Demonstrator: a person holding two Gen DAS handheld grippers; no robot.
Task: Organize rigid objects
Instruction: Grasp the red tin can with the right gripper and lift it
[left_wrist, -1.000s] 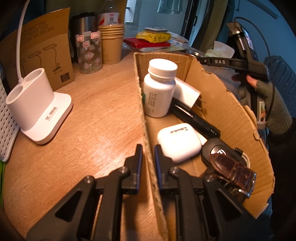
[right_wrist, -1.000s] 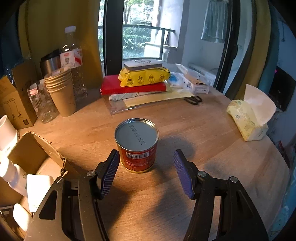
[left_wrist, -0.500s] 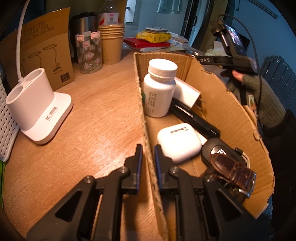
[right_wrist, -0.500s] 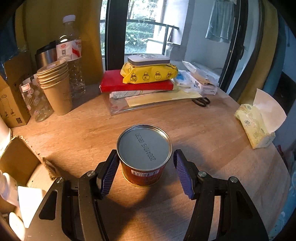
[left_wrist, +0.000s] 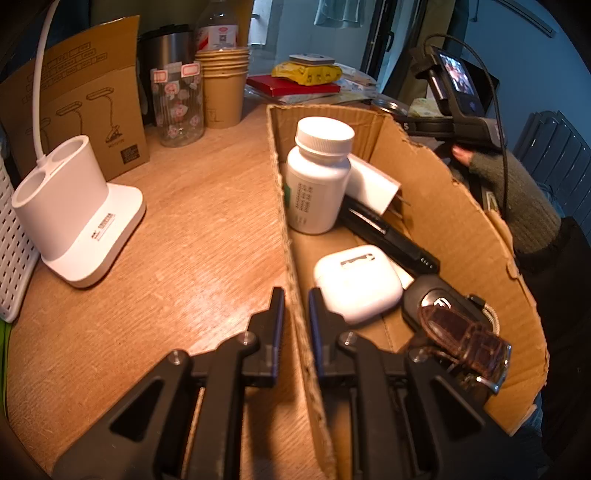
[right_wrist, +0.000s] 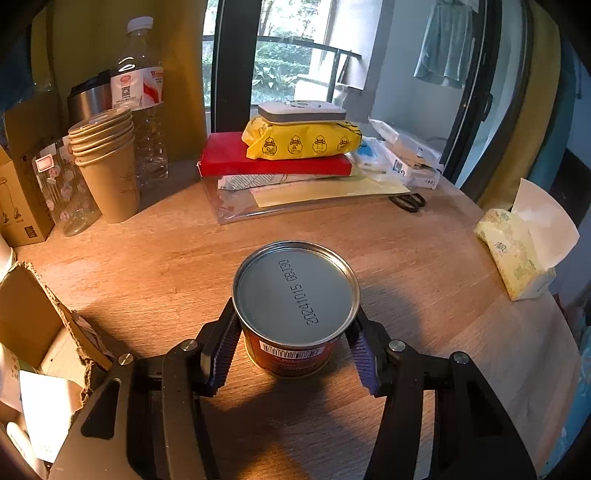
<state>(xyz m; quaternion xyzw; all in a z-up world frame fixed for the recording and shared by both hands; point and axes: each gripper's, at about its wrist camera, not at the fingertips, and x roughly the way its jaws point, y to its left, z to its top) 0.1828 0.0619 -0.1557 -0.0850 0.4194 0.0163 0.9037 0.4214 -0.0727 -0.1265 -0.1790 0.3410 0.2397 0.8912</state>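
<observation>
Red-labelled round metal tin (right_wrist: 295, 306) stands upright on the wooden table (right_wrist: 424, 288), between the right gripper (right_wrist: 291, 341) pads, whose jaws have just been closing onto its sides. Left gripper (left_wrist: 295, 314) clamps the torn cardboard box (left_wrist: 443, 206) wall. Risk — a low, off-centre squeeze could tip the tin on lifting.

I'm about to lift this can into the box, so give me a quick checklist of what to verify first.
1. Can sits between the right tool's pads, which have just been closing: ok.
2. Pads pressing firmly on both sides: cannot tell.
3. Can upright on the table: ok.
4. Left tool clamped on the box wall, steadying it: ok.
5. Free room in the box beside the bottle and white case: cannot tell.
</observation>
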